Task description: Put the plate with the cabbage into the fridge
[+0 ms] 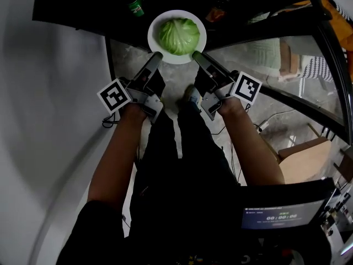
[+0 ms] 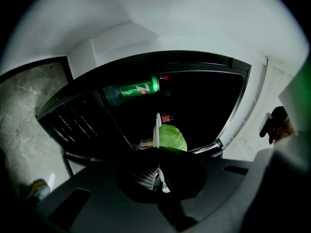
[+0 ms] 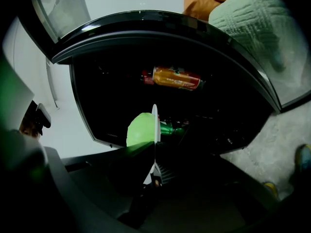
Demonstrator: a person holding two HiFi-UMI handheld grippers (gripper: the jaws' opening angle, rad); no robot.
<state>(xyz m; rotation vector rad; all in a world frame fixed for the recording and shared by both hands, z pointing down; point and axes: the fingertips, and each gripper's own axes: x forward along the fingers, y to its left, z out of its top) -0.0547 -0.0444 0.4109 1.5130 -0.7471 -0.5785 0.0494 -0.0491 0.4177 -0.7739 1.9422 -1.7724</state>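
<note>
A white plate point(image 1: 158, 25) carries a green cabbage point(image 1: 179, 35) and hangs level at the dark open fridge point(image 1: 83, 4). My left gripper point(image 1: 155, 56) is shut on the plate's near left rim, and my right gripper point(image 1: 196, 55) is shut on its near right rim. In the left gripper view the plate point(image 2: 157, 130) shows edge-on with the cabbage point(image 2: 172, 137) to its right, clamped in my left gripper point(image 2: 159, 171). In the right gripper view the plate point(image 3: 155, 123) stands edge-on in my right gripper point(image 3: 154, 161), the cabbage point(image 3: 141, 129) on its left.
A green can point(image 1: 133, 3) lies inside the fridge beyond the plate, also seen as a green can point(image 2: 140, 88). An orange can point(image 3: 177, 78) lies on a shelf. The glass fridge door point(image 1: 287, 65) stands open at the right. A white wall point(image 1: 49, 93) lies left.
</note>
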